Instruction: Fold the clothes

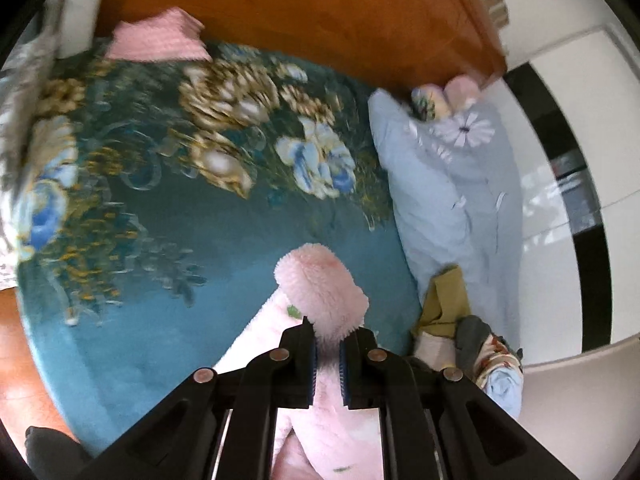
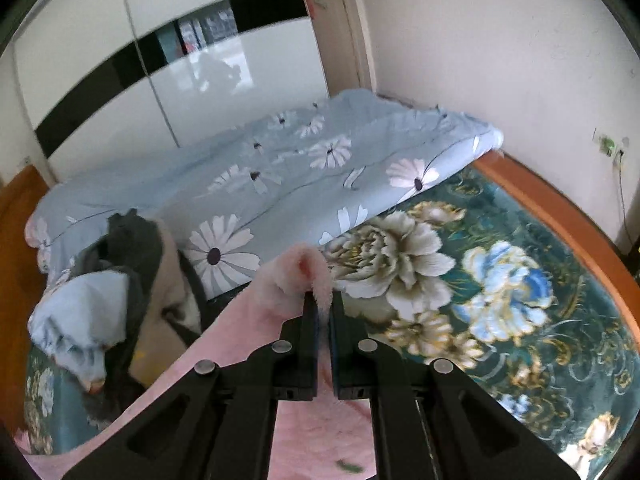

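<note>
A fluffy pink garment [image 1: 320, 292] is held up over a bed with a teal floral cover [image 1: 160, 208]. My left gripper [image 1: 327, 340] is shut on a bunched pink edge of it, and the cloth hangs down below the fingers. My right gripper [image 2: 323, 304] is shut on another pink edge of the same garment [image 2: 296, 272]; the cloth spreads down and left across the lower view. The teal floral cover [image 2: 500, 300] lies beneath it.
A light blue daisy duvet [image 2: 280, 168] lies bunched along the bed's far side, also in the left wrist view [image 1: 448, 184]. A pile of mixed clothes [image 2: 112, 280] sits by it. A folded pink cloth [image 1: 160, 36] lies near the wooden headboard [image 1: 320, 8]. White wardrobe doors [image 2: 120, 80] stand behind.
</note>
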Demonstrator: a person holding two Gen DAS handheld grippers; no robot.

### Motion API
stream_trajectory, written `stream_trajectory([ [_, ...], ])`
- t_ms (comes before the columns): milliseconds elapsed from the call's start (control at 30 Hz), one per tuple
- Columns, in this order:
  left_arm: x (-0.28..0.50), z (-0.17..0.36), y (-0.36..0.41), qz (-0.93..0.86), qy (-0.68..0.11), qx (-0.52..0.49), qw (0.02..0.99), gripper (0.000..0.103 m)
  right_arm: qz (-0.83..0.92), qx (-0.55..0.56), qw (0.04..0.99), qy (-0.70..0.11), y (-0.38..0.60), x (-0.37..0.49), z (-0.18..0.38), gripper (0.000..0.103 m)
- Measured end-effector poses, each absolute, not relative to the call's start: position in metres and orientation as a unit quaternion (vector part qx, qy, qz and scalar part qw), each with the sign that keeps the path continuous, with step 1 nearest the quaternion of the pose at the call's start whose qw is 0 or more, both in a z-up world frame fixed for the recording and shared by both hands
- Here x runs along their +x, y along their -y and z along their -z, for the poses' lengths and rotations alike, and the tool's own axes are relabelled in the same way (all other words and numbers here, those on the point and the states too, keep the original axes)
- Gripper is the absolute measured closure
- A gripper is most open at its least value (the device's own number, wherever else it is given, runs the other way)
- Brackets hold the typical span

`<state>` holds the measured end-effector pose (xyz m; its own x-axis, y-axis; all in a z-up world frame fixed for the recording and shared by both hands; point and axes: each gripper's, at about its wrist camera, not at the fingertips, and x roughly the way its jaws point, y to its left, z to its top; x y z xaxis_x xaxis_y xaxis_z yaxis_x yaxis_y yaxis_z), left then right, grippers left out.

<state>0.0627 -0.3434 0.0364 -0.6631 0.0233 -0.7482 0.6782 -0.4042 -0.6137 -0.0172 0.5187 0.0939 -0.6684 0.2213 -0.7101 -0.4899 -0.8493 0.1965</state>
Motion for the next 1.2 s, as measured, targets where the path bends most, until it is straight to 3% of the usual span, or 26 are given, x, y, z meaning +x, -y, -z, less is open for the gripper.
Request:
stream_trajectory([
  [367,-0.041,0.046,0.329,0.726,-0.432,0.47,0.256,0.09,-0.854,-0.437,0.228,-0.167,-0.517,-0.103,-0.033,0.098],
  [433,-0.041,0.056,0.33,0.73,-0.419,0.478,0.251,0.083,-0.849,-0.447,0.223,-0.171,-0.515,-0.104,-0.022,0.098],
  [500,-0.036,0.059,0.332,0.734,-0.412,0.485,0.238,0.061,-0.849,-0.452,0.217,-0.165,-0.51,-0.104,-0.016,0.096],
  [533,-0.032,0.059,0.334,0.736,-0.41,0.488,0.227,0.054,-0.849,-0.456,0.212,-0.162,-0.509,-0.104,-0.014,0.092],
  [567,-0.024,0.056,0.336,0.743,-0.409,0.483,0.217,0.047,-0.848,-0.461,0.207,-0.16,-0.507,-0.104,-0.013,0.078],
  [600,-0.015,0.053,0.339,0.749,-0.408,0.479,0.207,0.045,-0.848,-0.463,0.202,-0.16,-0.506,-0.102,-0.013,0.053],
  [667,0.009,0.055,0.342,0.754,-0.408,0.475,0.197,0.04,-0.855,-0.452,0.183,-0.175,-0.502,-0.092,-0.019,0.038],
  [867,0.105,0.105,0.339,0.728,-0.426,0.506,0.18,0.036,-0.873,-0.419,0.107,-0.225,-0.475,-0.025,-0.033,0.038],
  [1033,0.165,0.15,0.318,0.7,-0.515,0.474,0.145,0.036,-0.825,-0.503,0.029,-0.258,-0.426,0.027,0.03,0.038],
  [1200,0.164,0.146,0.305,0.715,-0.508,0.466,0.115,0.039,-0.787,-0.561,-0.012,-0.257,-0.365,0.052,0.088,0.038],
])
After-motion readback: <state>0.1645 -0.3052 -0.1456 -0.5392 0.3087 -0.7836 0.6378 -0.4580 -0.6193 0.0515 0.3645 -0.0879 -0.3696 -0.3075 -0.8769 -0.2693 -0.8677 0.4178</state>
